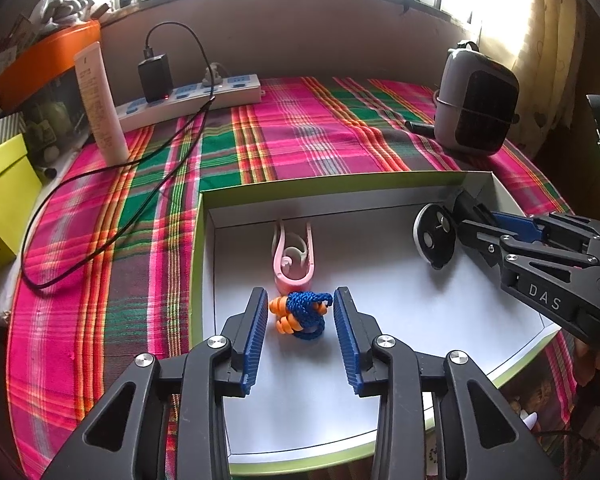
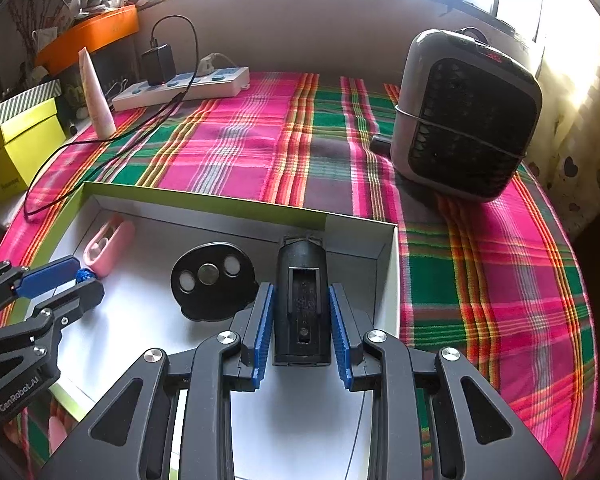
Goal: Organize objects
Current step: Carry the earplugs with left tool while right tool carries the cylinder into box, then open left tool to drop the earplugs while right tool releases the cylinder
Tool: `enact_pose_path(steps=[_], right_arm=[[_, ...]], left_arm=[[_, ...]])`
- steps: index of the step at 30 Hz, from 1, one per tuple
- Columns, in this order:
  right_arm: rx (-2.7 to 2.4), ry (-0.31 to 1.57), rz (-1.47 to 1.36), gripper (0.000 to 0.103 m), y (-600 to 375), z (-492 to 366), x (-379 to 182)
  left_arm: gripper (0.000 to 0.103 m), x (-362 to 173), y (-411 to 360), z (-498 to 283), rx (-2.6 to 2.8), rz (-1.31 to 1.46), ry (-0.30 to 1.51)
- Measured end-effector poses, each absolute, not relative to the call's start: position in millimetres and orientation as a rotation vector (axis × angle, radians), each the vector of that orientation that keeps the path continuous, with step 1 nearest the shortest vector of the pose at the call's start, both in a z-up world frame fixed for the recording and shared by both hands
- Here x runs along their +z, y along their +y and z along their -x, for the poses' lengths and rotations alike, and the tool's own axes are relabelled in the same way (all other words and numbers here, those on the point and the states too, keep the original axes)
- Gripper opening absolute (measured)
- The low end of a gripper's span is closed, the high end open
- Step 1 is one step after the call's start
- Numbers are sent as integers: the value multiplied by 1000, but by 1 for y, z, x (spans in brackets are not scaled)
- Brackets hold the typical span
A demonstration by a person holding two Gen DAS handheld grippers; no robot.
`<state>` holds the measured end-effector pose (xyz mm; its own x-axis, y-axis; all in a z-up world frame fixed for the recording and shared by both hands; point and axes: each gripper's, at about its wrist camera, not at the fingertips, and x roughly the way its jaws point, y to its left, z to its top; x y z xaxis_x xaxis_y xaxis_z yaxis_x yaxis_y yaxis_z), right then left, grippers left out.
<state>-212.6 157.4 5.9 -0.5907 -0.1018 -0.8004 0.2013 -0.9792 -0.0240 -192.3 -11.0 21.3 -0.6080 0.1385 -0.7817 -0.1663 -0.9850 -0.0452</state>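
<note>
In the white box, the left gripper stands spread around the blue-and-orange cord bundle. The right gripper pinches a black block near the box's corner.

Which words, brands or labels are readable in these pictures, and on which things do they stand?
"DAS": on the black right gripper.
"GenRobot.AI": on the black left gripper.
Print on the white upright tube: too blurred to read.
Dark print on the yellow cardboard box: too blurred to read.
</note>
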Motion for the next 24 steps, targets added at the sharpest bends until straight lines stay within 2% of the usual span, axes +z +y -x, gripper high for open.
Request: enact_pose_path(steps=[24], right_arm=[[-2675,145,-1312,29,162,211,10]], left_arm=[[44,23,-10,189,2665,1292,48]])
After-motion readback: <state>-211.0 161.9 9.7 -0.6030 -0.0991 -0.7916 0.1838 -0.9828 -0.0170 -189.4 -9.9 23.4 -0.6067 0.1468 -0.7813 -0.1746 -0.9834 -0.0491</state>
